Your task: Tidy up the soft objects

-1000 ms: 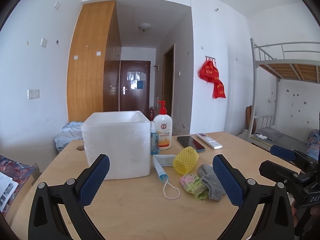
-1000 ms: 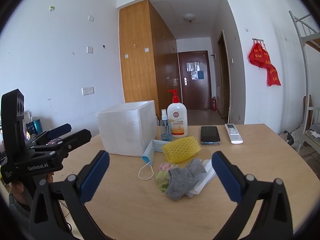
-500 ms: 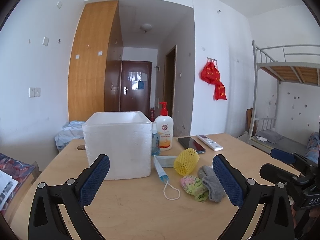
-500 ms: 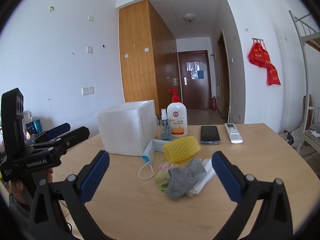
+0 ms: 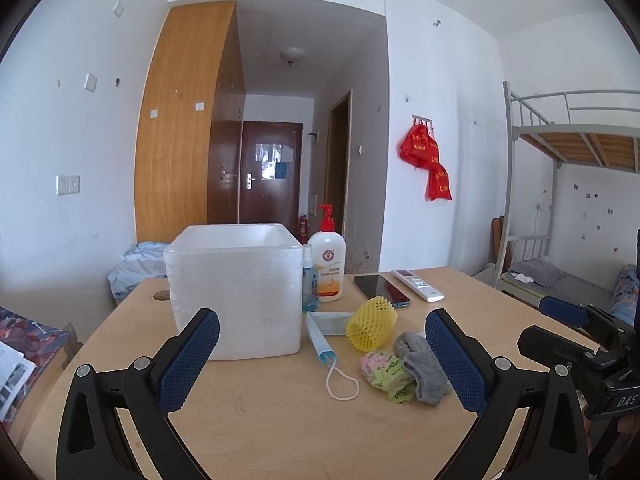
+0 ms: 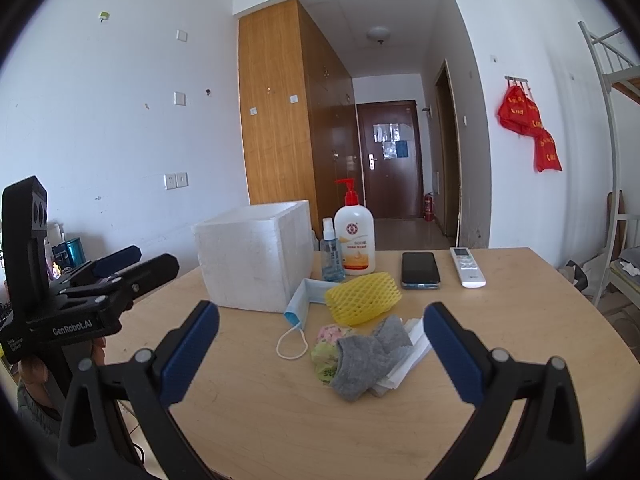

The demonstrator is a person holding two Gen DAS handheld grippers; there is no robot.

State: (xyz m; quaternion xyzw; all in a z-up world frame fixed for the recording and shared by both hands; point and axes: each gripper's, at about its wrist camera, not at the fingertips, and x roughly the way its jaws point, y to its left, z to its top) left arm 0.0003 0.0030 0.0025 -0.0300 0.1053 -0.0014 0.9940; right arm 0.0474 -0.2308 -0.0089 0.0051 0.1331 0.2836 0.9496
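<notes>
One white foam box stood on the wooden table, open side up. Just right of it lay one blue face mask, one yellow foam net, one floral cloth and one grey sock, the last two touching and lying on white tissue. Behind stood one pump bottle and one small spray bottle; one phone and one remote lay further right. The left gripper and right gripper hovered above the table's near edge, fingers spread wide, holding nothing. Bare tabletop lay between them and the pile. White walls, a wardrobe and a bunk bed surrounded the table.
</notes>
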